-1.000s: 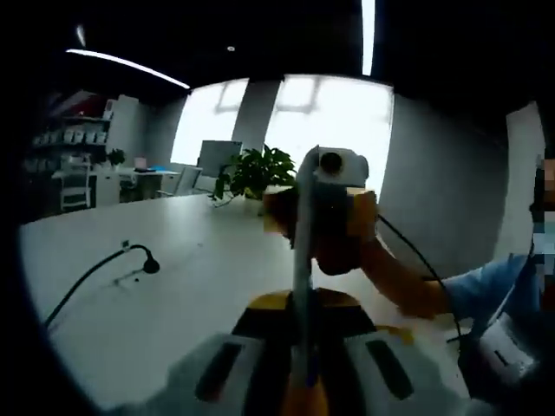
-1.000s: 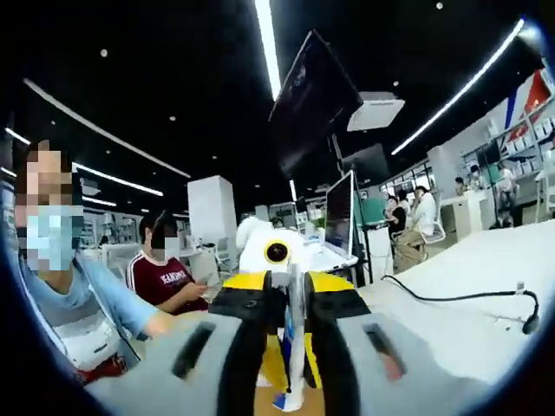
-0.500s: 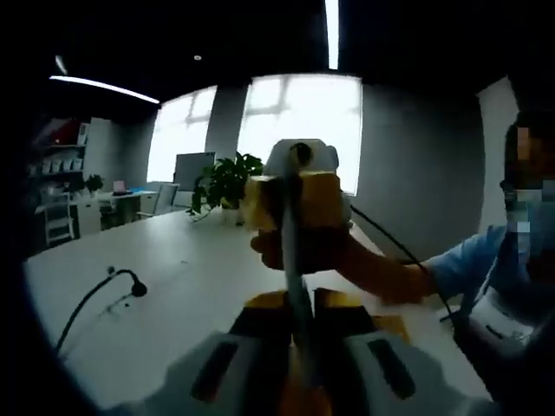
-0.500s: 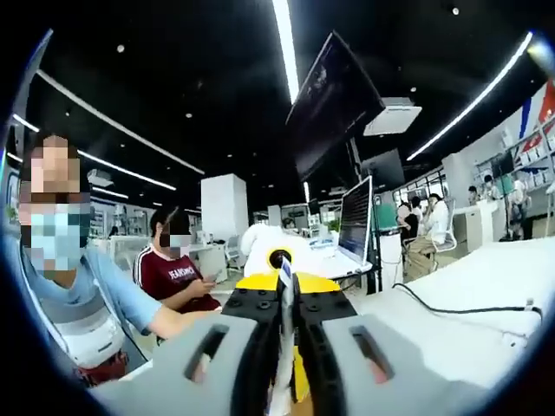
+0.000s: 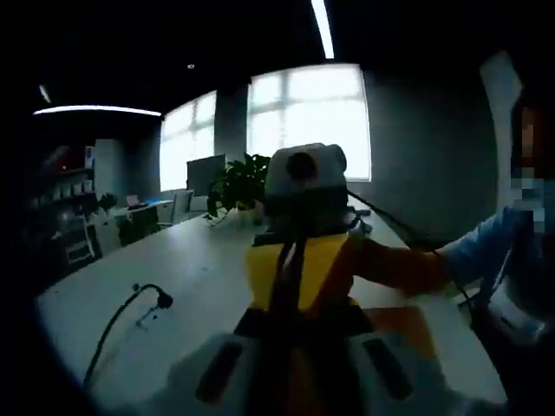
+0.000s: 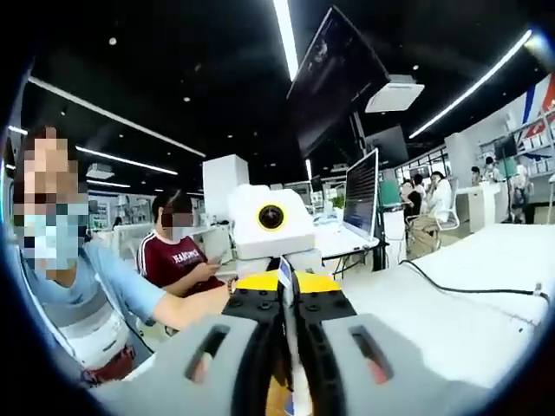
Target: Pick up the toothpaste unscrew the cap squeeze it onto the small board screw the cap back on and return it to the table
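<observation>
The toothpaste tube point(image 6: 285, 286) shows edge-on as a thin strip with a blue and white end. It runs between the two grippers, which face each other closely above the white table point(image 5: 208, 260). My right gripper point(image 6: 288, 319) is shut on the tube. My left gripper point(image 5: 290, 328) is also shut, with the tube point(image 5: 287, 264) a dark strip rising from its jaws. The right gripper point(image 5: 297, 290), yellow, fills the middle of the left gripper view. The left gripper point(image 6: 279, 286) faces me in the right gripper view. An orange-brown small board point(image 5: 408, 322) lies on the table below. The cap is hidden.
A black gooseneck cable point(image 5: 147, 302) lies on the table at the left, with a potted plant point(image 5: 238, 182) at the far end. A person's blue sleeve point(image 5: 486, 251) reaches in from the right. A laptop point(image 6: 360, 204), a black cable point(image 6: 460, 286) and a seated person in red point(image 6: 182, 260) are beyond.
The two grippers have come closer together, and each now looms larger in the other's view. Both stay shut on the tube. The left gripper view has tilted downward.
</observation>
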